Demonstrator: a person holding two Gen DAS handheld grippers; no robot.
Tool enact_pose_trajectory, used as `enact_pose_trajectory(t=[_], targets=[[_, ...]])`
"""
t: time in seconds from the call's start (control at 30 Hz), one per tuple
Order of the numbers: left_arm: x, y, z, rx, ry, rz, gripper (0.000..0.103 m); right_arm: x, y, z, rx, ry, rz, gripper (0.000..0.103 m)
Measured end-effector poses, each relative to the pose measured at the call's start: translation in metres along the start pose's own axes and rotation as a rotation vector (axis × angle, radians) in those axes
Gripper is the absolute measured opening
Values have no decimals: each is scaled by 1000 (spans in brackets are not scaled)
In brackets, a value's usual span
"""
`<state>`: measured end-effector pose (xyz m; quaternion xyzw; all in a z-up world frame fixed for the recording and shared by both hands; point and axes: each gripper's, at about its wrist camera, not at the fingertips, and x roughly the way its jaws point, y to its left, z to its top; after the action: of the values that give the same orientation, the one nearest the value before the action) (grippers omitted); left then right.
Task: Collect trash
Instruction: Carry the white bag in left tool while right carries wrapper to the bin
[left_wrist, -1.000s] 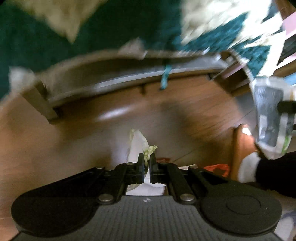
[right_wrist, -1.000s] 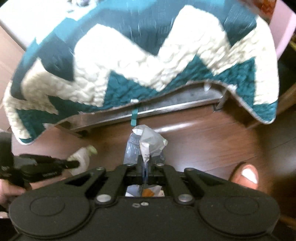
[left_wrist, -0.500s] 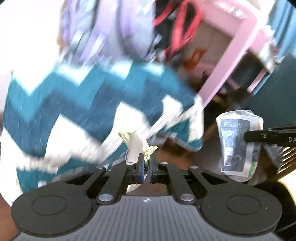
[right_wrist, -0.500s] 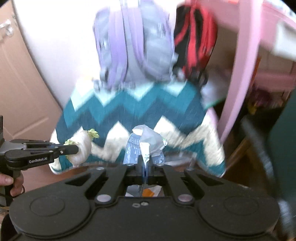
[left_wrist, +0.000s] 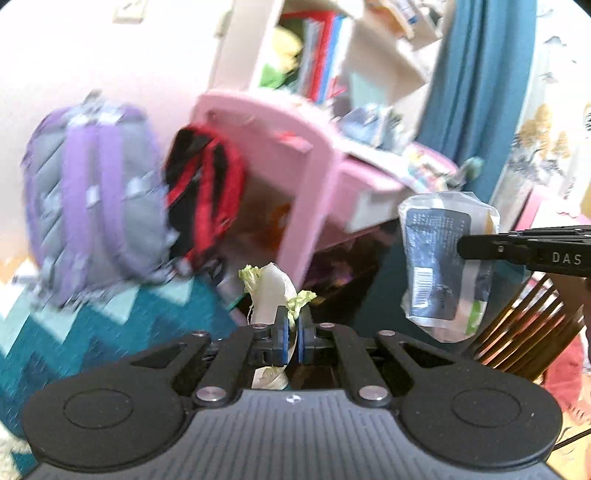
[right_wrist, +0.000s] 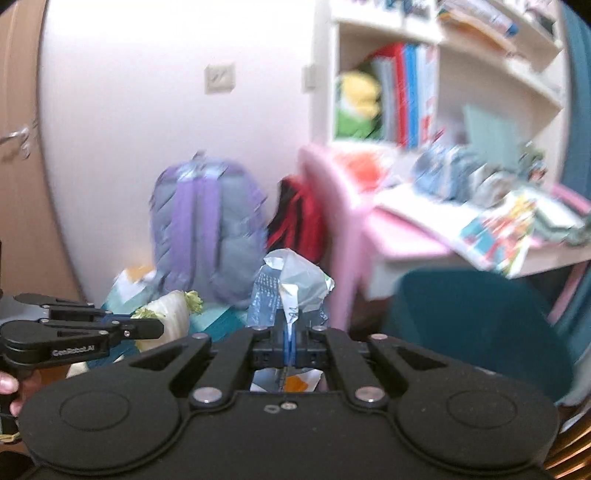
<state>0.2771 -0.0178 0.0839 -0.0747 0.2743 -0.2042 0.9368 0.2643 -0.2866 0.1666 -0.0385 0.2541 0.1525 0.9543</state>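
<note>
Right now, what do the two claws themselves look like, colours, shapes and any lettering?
Both are matte black plastic. The left claw has two scissor-like linkage arms with silver rivets, round discs on either side, blue pads and a ribbed grey body. The right claw matches, with a smooth black body. White lettering marks their sides: "GenRobot.AI" and "DAS".

A white cabbage leaf (left_wrist: 271, 291) with pale green frills and a clear wrapper (left_wrist: 445, 266) with a dark printed panel, before a pink desk (right_wrist: 406, 236), a purple-and-grey backpack (right_wrist: 207, 225), a red-and-black bag (left_wrist: 207, 192) and a teal-and-white zigzag quilt (left_wrist: 110, 332).
</note>
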Motion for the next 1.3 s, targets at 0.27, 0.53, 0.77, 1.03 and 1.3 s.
enact_pose_trajectory(t=[0.27,0.53,0.77,1.03,1.3], targets=[[9,-103,65,66,-83,-119,4,-36,-88,15,66,-63,-177,0],[62,-194,89,121,-50,-229,4,-17,-149,-3,121,37,-273,0],[127,-240,85,139,45,-254,4,17,-176,-21,167,143,-277,0],[180,-247,66,162,174,-215,4,52,-191,-33,207,283,-274,6],[200,-242,56,171,249,-199,5,62,-195,-35,244,341,-278,21]])
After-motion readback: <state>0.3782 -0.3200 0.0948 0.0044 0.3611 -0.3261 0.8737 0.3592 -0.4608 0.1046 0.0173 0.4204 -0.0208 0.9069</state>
